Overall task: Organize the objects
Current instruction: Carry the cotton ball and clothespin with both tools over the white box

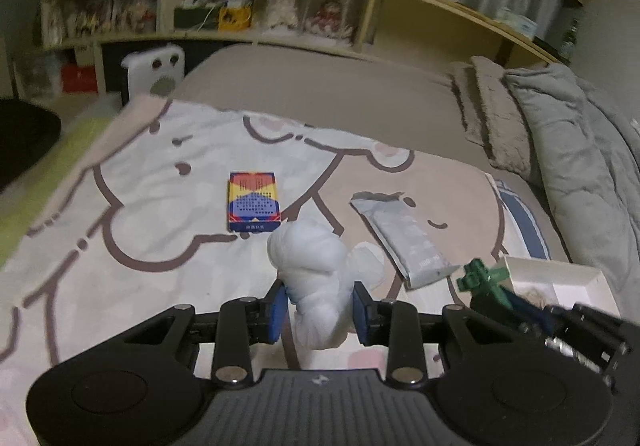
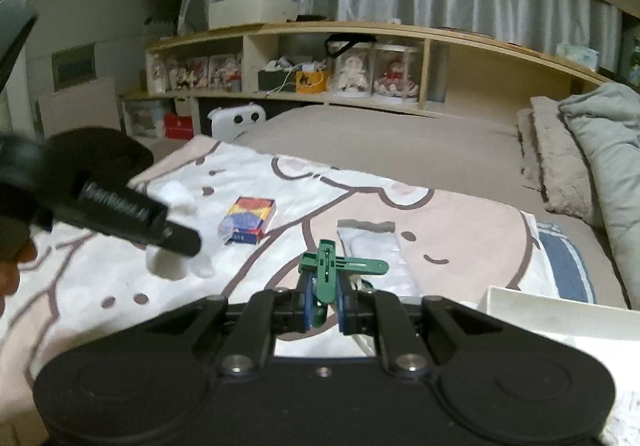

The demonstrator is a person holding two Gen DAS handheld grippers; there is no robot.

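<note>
White knotted cloth [image 1: 316, 274] sits clamped between the jaws of the left gripper [image 1: 320, 312] above a cartoon-print blanket [image 1: 120, 206] on the bed. Right gripper [image 2: 322, 306] has its jaws closed on a green clip [image 2: 332, 270], near the open white box [image 2: 560, 316]. Card box [image 1: 253, 201] and grey pouch [image 1: 408, 238] lie beyond.

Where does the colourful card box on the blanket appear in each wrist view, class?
Left wrist view: the card box lies left of centre, beyond the white bundle.
Right wrist view: the card box lies left of centre, past the left gripper's arm.
Shared landmark: the grey pouch to its right.
</note>
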